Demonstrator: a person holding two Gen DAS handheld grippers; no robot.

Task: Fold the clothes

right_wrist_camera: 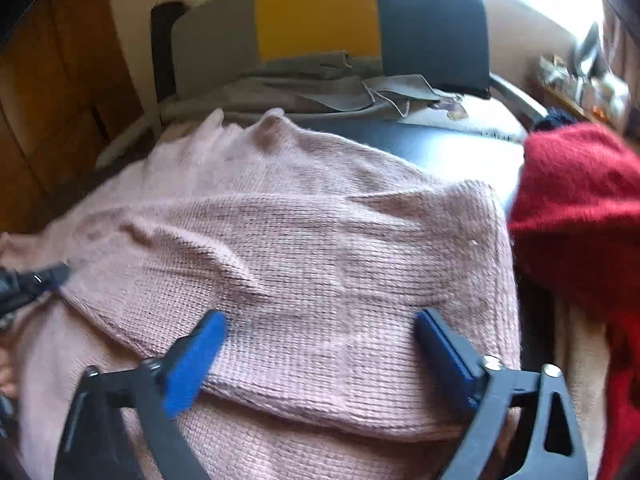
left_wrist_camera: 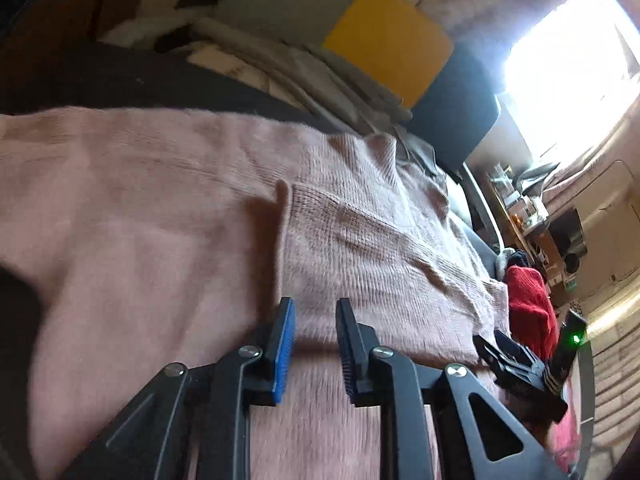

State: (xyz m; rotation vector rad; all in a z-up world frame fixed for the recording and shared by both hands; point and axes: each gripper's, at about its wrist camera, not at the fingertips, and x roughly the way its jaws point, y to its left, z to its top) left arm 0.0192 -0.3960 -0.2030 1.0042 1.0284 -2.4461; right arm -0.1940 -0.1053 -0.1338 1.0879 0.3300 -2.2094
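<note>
A pink knit sweater lies spread on a dark surface, with one layer folded over another; it also fills the right wrist view. My left gripper hovers just above the sweater with its blue-padded jaws a little apart and nothing between them. My right gripper is wide open over the folded edge of the sweater, holding nothing. The right gripper also shows at the lower right of the left wrist view. The left gripper's tip shows at the left edge of the right wrist view.
A red knit garment lies just right of the sweater, also in the left wrist view. Grey cloths are piled behind it against a grey, yellow and dark blue cushion. A bright window and cluttered shelves lie far right.
</note>
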